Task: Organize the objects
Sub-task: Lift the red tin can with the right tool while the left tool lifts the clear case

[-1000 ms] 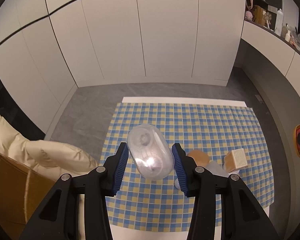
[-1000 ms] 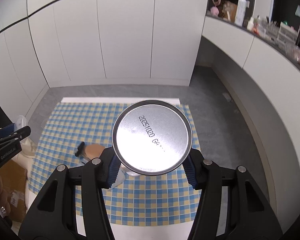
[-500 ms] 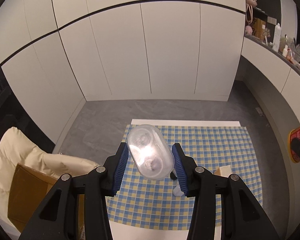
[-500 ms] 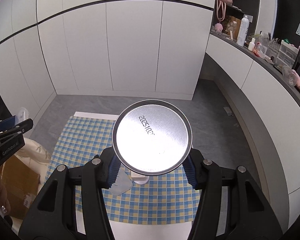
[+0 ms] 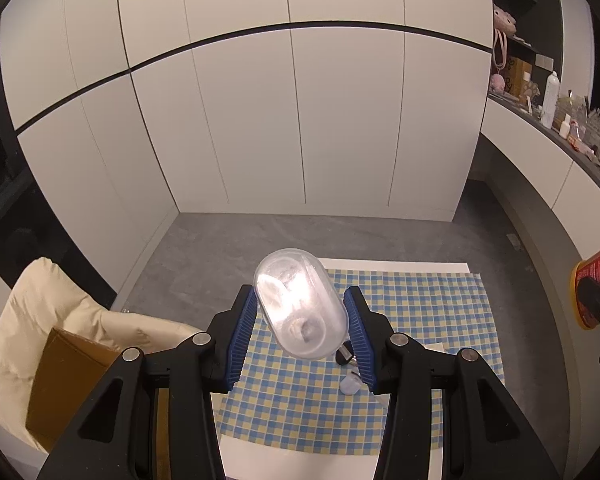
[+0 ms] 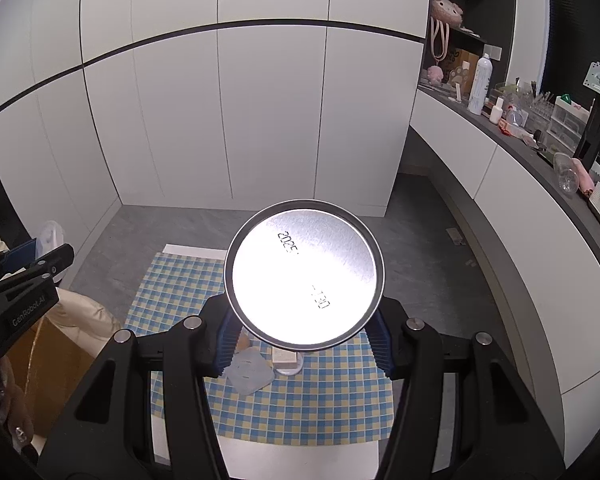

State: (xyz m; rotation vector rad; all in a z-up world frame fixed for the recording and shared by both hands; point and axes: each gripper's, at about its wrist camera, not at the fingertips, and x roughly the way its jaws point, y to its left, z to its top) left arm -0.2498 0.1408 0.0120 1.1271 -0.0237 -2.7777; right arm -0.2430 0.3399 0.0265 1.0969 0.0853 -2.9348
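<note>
My left gripper (image 5: 300,330) is shut on a clear oval plastic container (image 5: 300,304), held high above the blue-and-yellow checked cloth (image 5: 420,312). My right gripper (image 6: 302,340) is shut on a metal can (image 6: 304,276); its shiny round end with a printed date faces the camera. The can's red side (image 5: 596,280) shows at the right edge of the left wrist view. The left gripper's arm (image 6: 20,280) shows at the left of the right wrist view.
On the cloth (image 6: 300,408) lie a pale blue flat lid (image 6: 249,374), a small boxed item on a white base (image 6: 288,360), and a small black object (image 5: 345,357). A cream cushion and cardboard box (image 5: 60,360) sit left. White cabinets stand behind; a cluttered counter (image 6: 540,128) runs right.
Both grippers have risen well above the table with their objects; the cloth and its items look smaller and lower in both views. Neither grip changed.
</note>
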